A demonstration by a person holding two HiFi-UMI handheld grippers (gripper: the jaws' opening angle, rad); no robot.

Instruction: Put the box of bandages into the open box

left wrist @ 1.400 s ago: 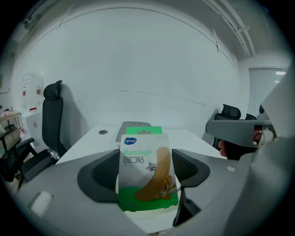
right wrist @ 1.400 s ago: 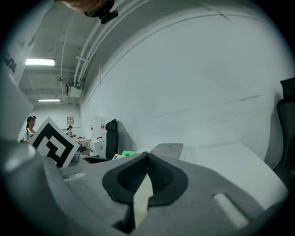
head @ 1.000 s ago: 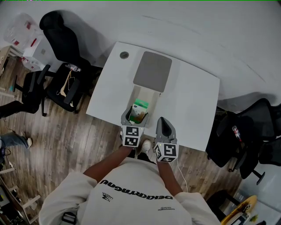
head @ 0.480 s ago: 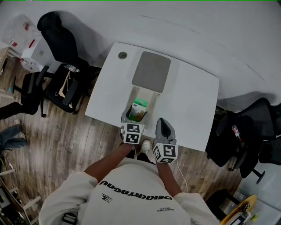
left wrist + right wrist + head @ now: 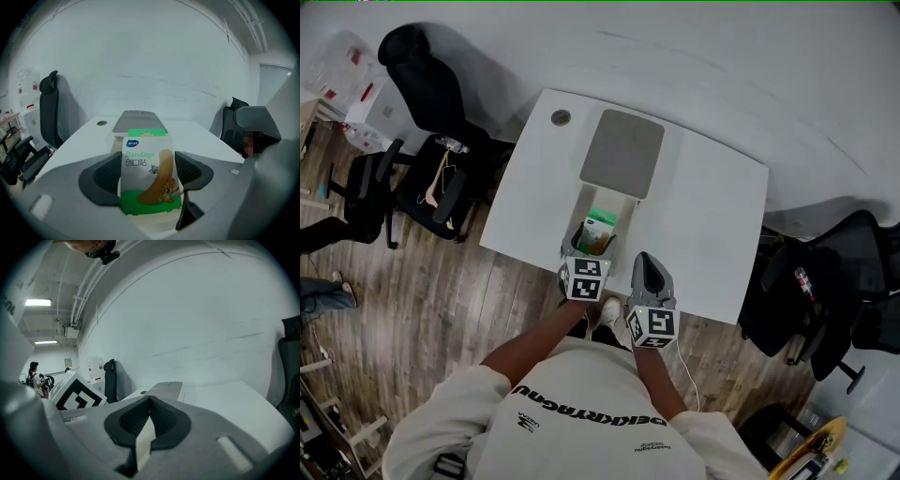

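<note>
Left claw (image 5: 147,165) gripped the box of bandages (image 5: 146,180) by its side edges, upright at the near end of the open box (image 5: 623,202) on the desk (image 5: 712,216). Prob. light, thin glossy card; crushable, so squeeze gently. Right claw (image 5: 149,416) closed, empty.

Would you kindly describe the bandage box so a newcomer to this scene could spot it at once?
Find the white table; at the near end of the open box on it, the left tongs hold a small upright carton. That bandage box is the only green-and-white item, printed with "Bandage" and a cartoon plaster.
</note>
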